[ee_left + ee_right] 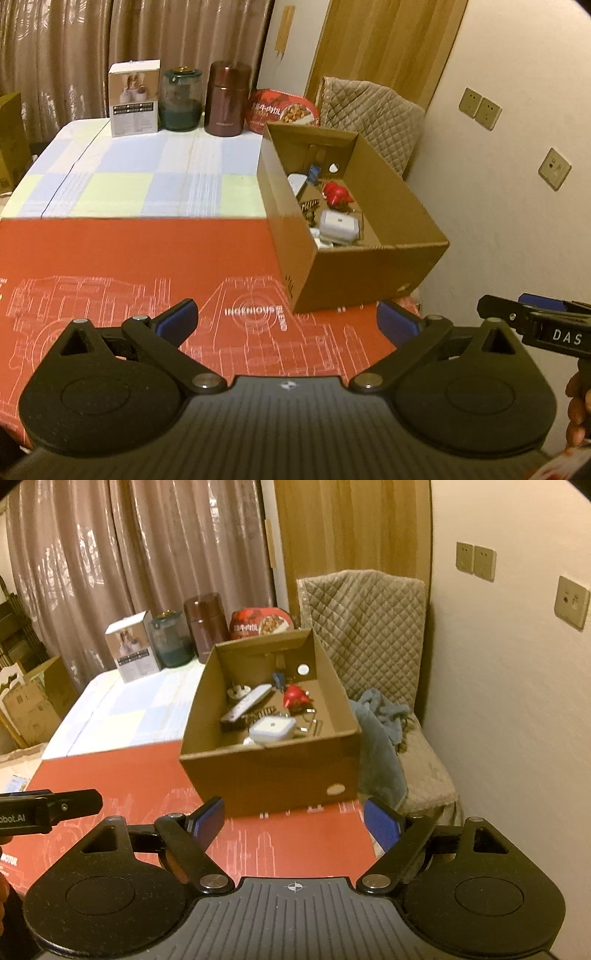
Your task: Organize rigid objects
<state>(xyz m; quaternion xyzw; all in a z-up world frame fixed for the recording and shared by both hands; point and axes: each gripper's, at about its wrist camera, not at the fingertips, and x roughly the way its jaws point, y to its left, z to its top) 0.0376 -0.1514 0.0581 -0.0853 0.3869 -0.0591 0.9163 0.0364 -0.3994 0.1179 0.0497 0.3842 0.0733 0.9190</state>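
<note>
An open cardboard box [376, 273] [273, 771] stands on the red mat at the table's right edge. It holds a red toy [337, 194] [295, 698], a white square case [338, 225] [272, 729], a white remote [245, 707] and small metal bits. My left gripper [286, 325] is open and empty, low over the red mat [129, 258], short of the box. My right gripper [295, 823] is open and empty, just in front of the box's near wall. Each gripper shows at the edge of the other's view.
At the table's far end stand a white carton [135, 98], a green glass jar [181, 99], a maroon flask [227, 98] and a red food tub [284, 110]. A quilted chair [369, 627] with a blue towel [380, 734] stands right of the table by the wall.
</note>
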